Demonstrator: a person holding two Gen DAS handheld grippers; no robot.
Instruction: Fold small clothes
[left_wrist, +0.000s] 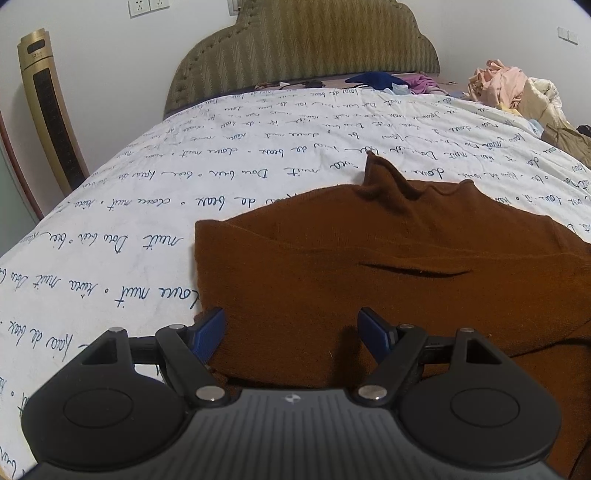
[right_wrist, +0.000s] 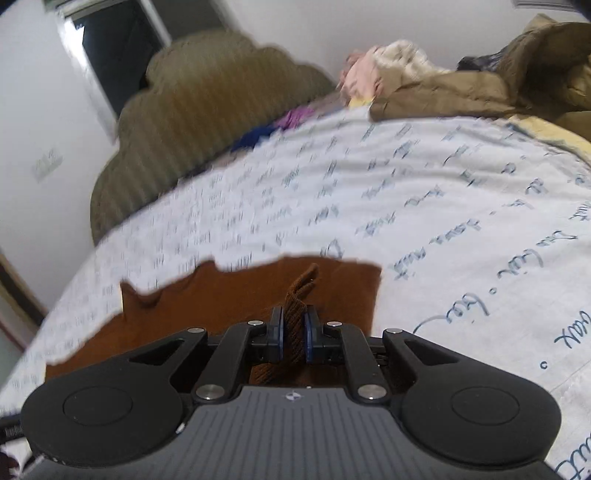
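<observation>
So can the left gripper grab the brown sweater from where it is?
Probably yes. The left gripper is open, with the brown sweater lying flat on the bed cover right under its blue fingertips, and nothing sits in between.

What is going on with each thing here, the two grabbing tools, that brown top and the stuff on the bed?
Left tool: open, over the garment's near part, gripping nothing.
Right tool: shut on a ribbed fold of the garment.
Brown garment: lying partly folded on the bedcover.
Bedcover: spread over the bed.
Clothes pile: heaped, unfolded, at the far corner.
</observation>
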